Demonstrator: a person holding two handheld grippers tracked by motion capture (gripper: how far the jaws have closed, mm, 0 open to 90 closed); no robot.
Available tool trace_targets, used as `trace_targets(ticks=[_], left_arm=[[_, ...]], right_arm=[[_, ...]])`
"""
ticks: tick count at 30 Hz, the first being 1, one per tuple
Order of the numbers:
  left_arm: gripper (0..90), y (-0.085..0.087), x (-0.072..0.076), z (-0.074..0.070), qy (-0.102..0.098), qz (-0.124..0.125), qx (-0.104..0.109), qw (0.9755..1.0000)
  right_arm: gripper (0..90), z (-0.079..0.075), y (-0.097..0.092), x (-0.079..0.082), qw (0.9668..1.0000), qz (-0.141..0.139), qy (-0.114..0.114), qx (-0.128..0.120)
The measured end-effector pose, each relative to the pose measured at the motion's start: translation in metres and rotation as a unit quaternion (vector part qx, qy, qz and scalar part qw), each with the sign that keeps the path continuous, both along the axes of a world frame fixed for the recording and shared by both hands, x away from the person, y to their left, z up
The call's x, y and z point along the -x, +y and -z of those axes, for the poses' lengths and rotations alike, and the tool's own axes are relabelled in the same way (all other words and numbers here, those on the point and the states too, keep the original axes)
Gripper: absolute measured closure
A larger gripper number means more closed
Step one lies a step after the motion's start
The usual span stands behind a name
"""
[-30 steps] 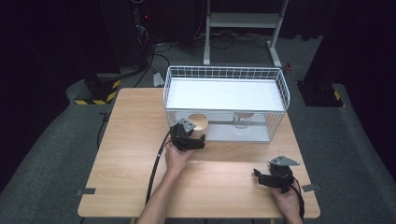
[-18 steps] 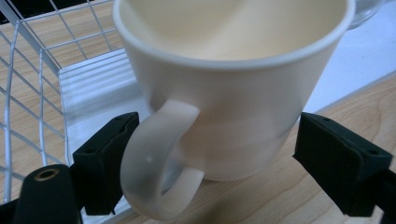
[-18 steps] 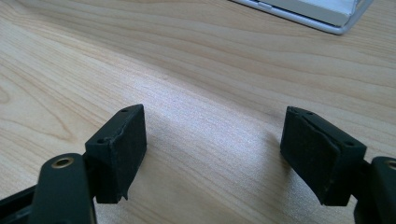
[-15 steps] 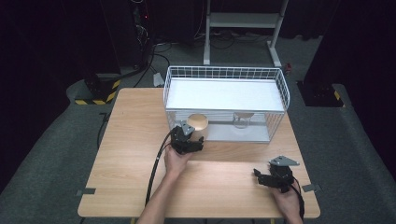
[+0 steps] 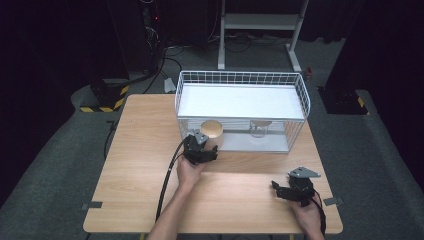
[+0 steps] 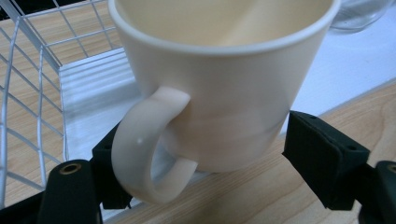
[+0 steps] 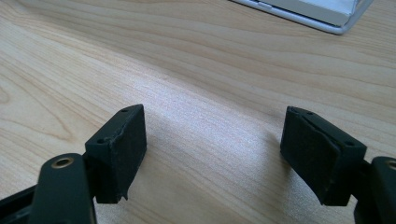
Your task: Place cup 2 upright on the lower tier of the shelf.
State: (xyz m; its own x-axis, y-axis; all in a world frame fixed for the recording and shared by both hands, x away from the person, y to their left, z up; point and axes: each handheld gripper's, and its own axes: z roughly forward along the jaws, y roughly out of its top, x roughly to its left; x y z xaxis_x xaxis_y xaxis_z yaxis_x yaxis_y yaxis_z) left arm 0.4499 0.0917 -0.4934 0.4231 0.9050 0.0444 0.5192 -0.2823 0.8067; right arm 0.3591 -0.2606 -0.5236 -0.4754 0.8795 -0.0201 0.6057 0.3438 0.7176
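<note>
We read no writing on the cream china mug beside the white wire basket. Our left gripper has just been closing its jaws around the mug; whether they pinch it, we cannot tell. Our right gripper is spread wide.

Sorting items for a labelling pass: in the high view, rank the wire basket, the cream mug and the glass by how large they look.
1. wire basket, by far the largest.
2. cream mug.
3. glass, looking close to the mug in size, so the last two are unsure.

Mug rim beyond top edge; base behind claw pads.
</note>
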Motion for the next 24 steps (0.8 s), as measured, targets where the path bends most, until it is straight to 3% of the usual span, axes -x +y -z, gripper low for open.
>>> trace_targets(ticks=[2, 7, 15, 18, 24], left_arm=[[24.9, -0.001, -0.001, 0.001, 0.001, -0.004, 0.003, 1.0], [27.6, -0.003, -0.003, 0.004, 0.002, -0.011, -0.017, 0.9998], [29.4, -0.004, -0.008, 0.006, 0.006, -0.018, -0.01, 0.9998], [30.3, -0.006, -0.015, 0.005, 0.016, -0.02, -0.028, 0.9993], [31.9, -0.009, -0.022, 0.004, 0.02, -0.027, -0.024, 0.9991]], right_arm=[[22.7, 0.0, 0.0, 0.0, 1.0, 0.0, 0.0, 0.0], [22.7, 0.0, 0.0, 0.0, 1.0, 0.0, 0.0, 0.0], [22.7, 0.0, 0.0, 0.0, 1.0, -0.002, -0.001, 0.001], [22.7, 0.0, 0.0, 0.0, 1.0, 0.0, 0.0, 0.0], [22.7, 0.0, 0.0, 0.0, 1.0, -0.002, -0.001, 0.001]])
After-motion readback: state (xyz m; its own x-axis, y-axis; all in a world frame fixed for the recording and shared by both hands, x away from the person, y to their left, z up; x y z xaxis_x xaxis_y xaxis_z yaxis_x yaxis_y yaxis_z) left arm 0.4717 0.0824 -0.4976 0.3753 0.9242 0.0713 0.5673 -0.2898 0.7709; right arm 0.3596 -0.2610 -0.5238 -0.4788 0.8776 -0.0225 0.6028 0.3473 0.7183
